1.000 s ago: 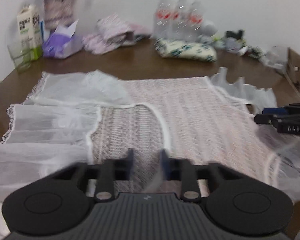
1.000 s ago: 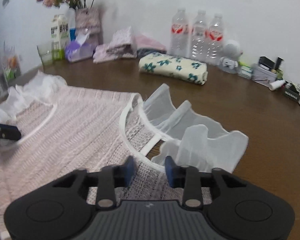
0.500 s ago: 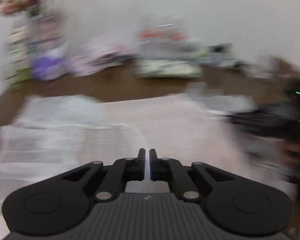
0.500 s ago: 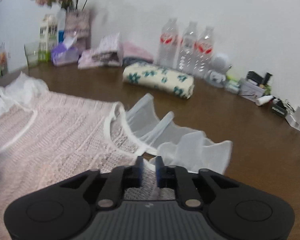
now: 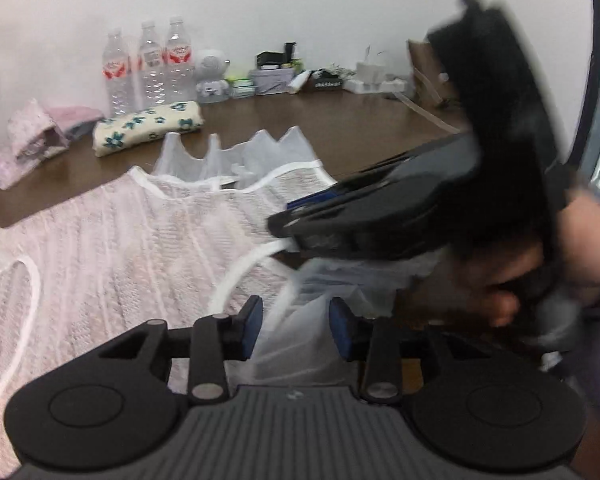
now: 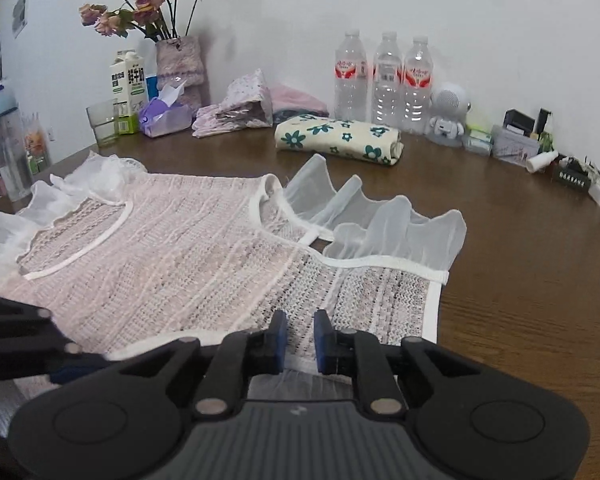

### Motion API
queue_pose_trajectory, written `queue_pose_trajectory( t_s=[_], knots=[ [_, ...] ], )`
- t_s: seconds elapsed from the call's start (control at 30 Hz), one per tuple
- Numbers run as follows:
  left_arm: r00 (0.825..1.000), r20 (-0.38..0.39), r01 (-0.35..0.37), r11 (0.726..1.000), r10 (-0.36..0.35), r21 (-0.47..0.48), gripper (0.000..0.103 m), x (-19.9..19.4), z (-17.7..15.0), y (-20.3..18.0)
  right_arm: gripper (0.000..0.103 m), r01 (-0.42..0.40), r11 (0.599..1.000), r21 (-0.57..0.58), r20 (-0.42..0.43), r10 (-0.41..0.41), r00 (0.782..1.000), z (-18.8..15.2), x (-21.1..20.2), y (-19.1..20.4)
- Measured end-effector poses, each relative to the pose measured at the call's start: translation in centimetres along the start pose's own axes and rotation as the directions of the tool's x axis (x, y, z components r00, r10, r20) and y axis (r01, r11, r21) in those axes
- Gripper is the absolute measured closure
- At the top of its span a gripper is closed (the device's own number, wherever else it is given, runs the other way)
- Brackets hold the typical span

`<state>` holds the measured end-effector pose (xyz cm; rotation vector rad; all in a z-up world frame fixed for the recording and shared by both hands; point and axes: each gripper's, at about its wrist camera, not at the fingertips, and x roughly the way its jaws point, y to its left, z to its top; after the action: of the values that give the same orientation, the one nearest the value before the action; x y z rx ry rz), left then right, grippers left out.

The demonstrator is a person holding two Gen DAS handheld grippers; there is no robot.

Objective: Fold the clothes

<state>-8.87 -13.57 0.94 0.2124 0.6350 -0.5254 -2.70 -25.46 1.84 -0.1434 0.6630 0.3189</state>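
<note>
Two hand-held grippers work a thin, limp pink top (image 6: 188, 248) spread flat on the counter (image 6: 520, 240). Left hand-held gripper (image 5: 296, 326) gapes around sheer frill (image 5: 300, 336); right hand-held gripper (image 6: 300, 334) stands narrowly parted over the firmer white hem (image 6: 430, 308), likely the surest hold.

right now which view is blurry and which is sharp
Left wrist view: the right hand-held gripper and the hand holding it are smeared by motion blur, while the garment is only soft. Right wrist view: sharp throughout, the water bottles crisp, with fisheye bending at the edges.
</note>
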Motion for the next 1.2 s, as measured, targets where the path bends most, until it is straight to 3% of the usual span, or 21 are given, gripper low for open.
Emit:
queue_pose_trajectory(
  t_s=[0.03, 0.13, 0.33, 0.43, 0.53, 0.67, 0.73, 0.8, 0.93, 1.03, 1.13, 1.2],
  knots=[
    [1.0, -0.001, -0.005, 1.0, 0.005, -0.002, 0.1, 0.0, 0.0, 0.0, 0.09, -0.001, 1.0, 0.006, 0.0, 0.001, 1.0, -0.1, -0.1, -0.1],
    [1.0, -0.009, 0.007, 1.0, -0.007, 0.01, 0.101, -0.5, -0.2, -0.2, 0.09, -0.006, 1.0, 0.024, -0.001, 0.006, 1.0, -0.3, -0.2, -0.4],
    [0.997, -0.008, 0.081, 0.997, -0.081, -0.001, 0.1, -1.8, -1.2, -0.9, 0.086, 0.034, 0.999, 0.027, -0.024, -0.033, 0.999, 0.4, -1.1, -0.3],
    [0.996, 0.001, 0.094, 0.995, -0.094, 0.015, 0.095, -2.1, -1.4, -1.2, 0.08, -0.026, 1.0, -0.01, 0.026, 0.026, 0.999, 2.1, -2.2, 0.9],
    [0.985, 0.027, 0.173, 0.985, -0.172, -0.022, 0.089, -4.2, -1.2, -0.3, 0.08, -0.069, 0.995, -0.078, 0.004, 0.069, 0.998, 3.7, -0.1, 2.2],
    [0.995, 0.057, 0.093, 0.992, -0.088, -0.091, 0.082, -5.1, -1.4, 2.8, 0.079, -0.128, 0.991, -0.044, -0.039, 0.127, 0.991, 5.9, 4.2, 2.0],
    [0.999, 0.022, 0.037, 0.991, -0.035, -0.127, 0.083, -4.0, -1.7, 4.2, 0.096, -0.133, 0.989, -0.061, -0.081, 0.128, 0.988, 6.3, 5.7, 2.3],
    [1.0, -0.003, 0.018, 0.991, -0.018, -0.135, 0.083, -3.2, -2.3, 4.6, 0.101, -0.08, 0.992, -0.1, -0.061, 0.074, 0.995, 6.3, 5.7, 2.9],
    [1.0, -0.002, -0.005, 0.992, 0.005, -0.124, 0.083, -2.5, -1.8, 4.9, 0.098, 0.025, 0.99, -0.141, -0.02, -0.028, 0.999, 5.9, 5.5, 3.3],
    [1.0, 0.001, -0.023, 0.993, 0.023, -0.114, 0.082, -2.1, -1.3, 5.2, 0.09, 0.0, 0.991, -0.135, -0.021, -0.003, 1.0, 5.2, 4.3, 2.5],
    [0.999, 0.005, -0.04, 0.994, 0.041, -0.105, 0.069, -1.7, -0.8, 5.4, 0.091, -0.027, 0.992, -0.121, 0.017, 0.03, 0.999, 4.3, 1.9, 1.4],
    [0.999, 0.008, -0.052, 0.994, 0.053, -0.099, 0.069, -1.4, -0.5, 5.6, 0.094, -0.068, 0.991, -0.116, -0.009, 0.067, 0.998, 3.4, 1.9, 1.0]
  ],
)
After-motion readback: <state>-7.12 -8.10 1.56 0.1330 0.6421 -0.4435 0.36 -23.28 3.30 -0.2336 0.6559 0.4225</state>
